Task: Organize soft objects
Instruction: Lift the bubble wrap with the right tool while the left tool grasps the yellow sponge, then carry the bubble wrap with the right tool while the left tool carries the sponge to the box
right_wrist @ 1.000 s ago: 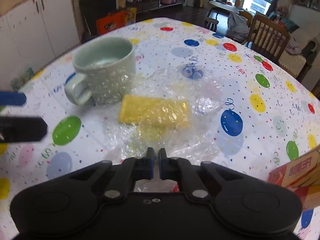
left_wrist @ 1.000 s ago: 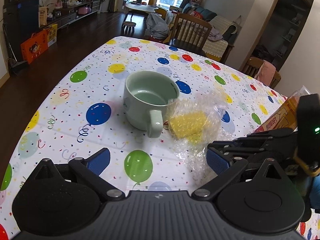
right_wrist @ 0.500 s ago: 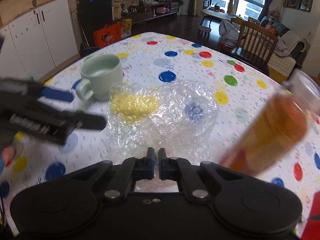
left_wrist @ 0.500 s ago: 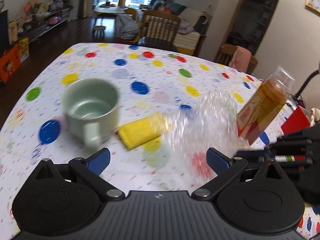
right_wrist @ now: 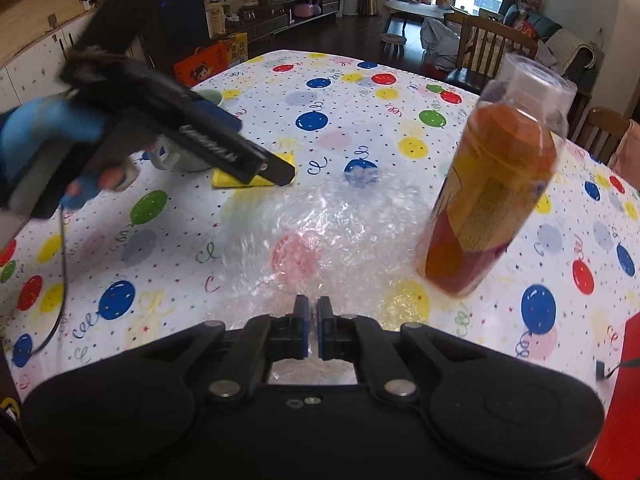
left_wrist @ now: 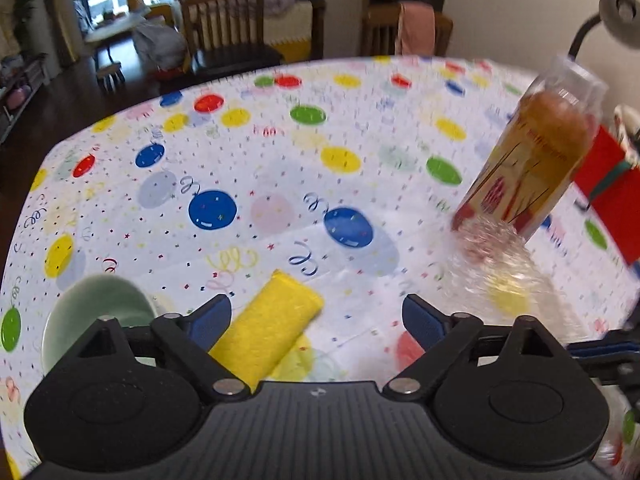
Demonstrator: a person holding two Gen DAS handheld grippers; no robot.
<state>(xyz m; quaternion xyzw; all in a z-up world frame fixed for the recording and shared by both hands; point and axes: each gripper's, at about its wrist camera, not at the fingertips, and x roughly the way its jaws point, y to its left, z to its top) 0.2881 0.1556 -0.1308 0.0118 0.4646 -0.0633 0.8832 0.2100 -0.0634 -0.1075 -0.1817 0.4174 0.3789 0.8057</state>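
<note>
A yellow sponge lies bare on the balloon-print tablecloth beside a pale green mug. My left gripper hovers just over the sponge. Its jaws are closing, the sponge's near end sits between them by the left blue pad, and neither pad presses on it. In the right wrist view the left gripper covers part of the sponge and most of the mug. My right gripper is shut on the near edge of a clear bubble wrap sheet, which lies spread in front of it.
A tall bottle of orange liquid stands at the bubble wrap's right edge, also in the left wrist view as the bottle. A red box sits at the table's right side. Wooden chairs stand beyond the far table edge.
The bubble wrap has been pulled off the sponge toward the bottle by my shut right gripper. My left gripper swung and rolled from the mug over onto the uncovered sponge, and its jaws narrowed slightly.
</note>
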